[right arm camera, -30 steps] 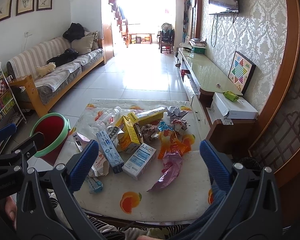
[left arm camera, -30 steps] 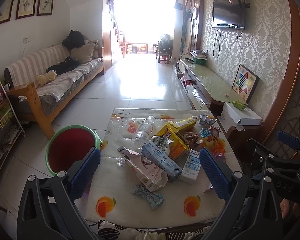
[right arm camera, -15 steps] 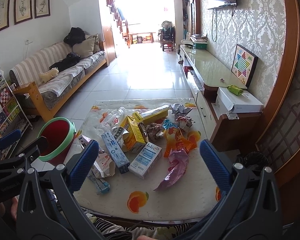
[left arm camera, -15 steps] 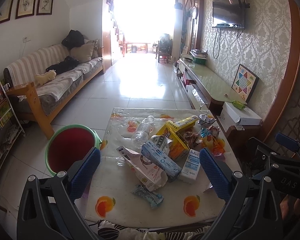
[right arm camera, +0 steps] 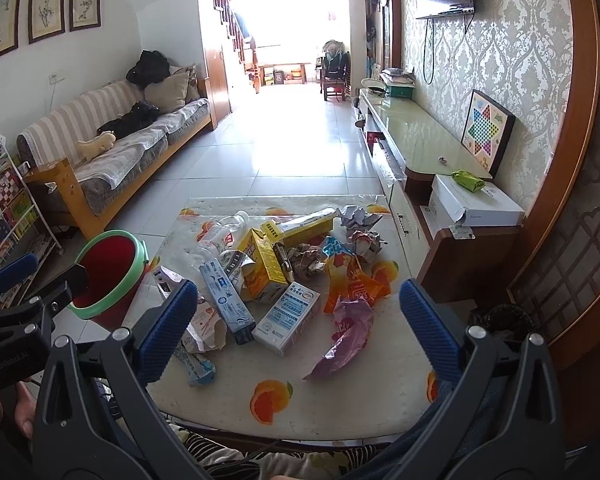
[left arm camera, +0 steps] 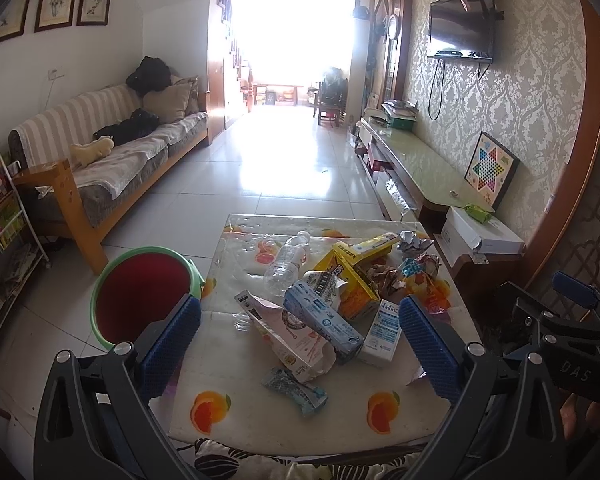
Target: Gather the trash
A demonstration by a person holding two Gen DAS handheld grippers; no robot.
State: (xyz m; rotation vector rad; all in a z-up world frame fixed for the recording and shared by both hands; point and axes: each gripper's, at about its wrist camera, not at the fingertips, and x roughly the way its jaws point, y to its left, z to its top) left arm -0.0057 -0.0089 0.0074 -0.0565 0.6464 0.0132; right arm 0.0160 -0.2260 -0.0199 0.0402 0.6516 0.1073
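Observation:
A heap of trash lies on the low table [left arm camera: 260, 412]: a clear plastic bottle [left arm camera: 286, 264], yellow cartons [left arm camera: 356, 276], a blue toothpaste box [left arm camera: 320, 322], a white milk carton [left arm camera: 382, 332], a pink paper bag [left arm camera: 288, 340], a blue wrapper [left arm camera: 294, 392] and crumpled papers. The same heap shows in the right wrist view, with the white carton [right arm camera: 286, 318] and a purple wrapper [right arm camera: 346, 336] nearest. A red bucket with a green rim [left arm camera: 144, 292] [right arm camera: 110, 274] stands on the floor left of the table. My left gripper [left arm camera: 300, 344] and right gripper [right arm camera: 298, 330] both hover open before the heap, holding nothing.
A striped sofa [left arm camera: 108, 160] runs along the left wall, with a book rack [left arm camera: 0, 232] nearer. A long TV cabinet [left arm camera: 424, 172] and a white box [left arm camera: 484, 232] line the right wall. Tiled floor stretches beyond the table. A dark bin [right arm camera: 504, 320] sits right of the table.
The right gripper has risen and tilted slightly, so the heap sits a little lower and closer in its view. The left gripper has barely moved. Both stay open.

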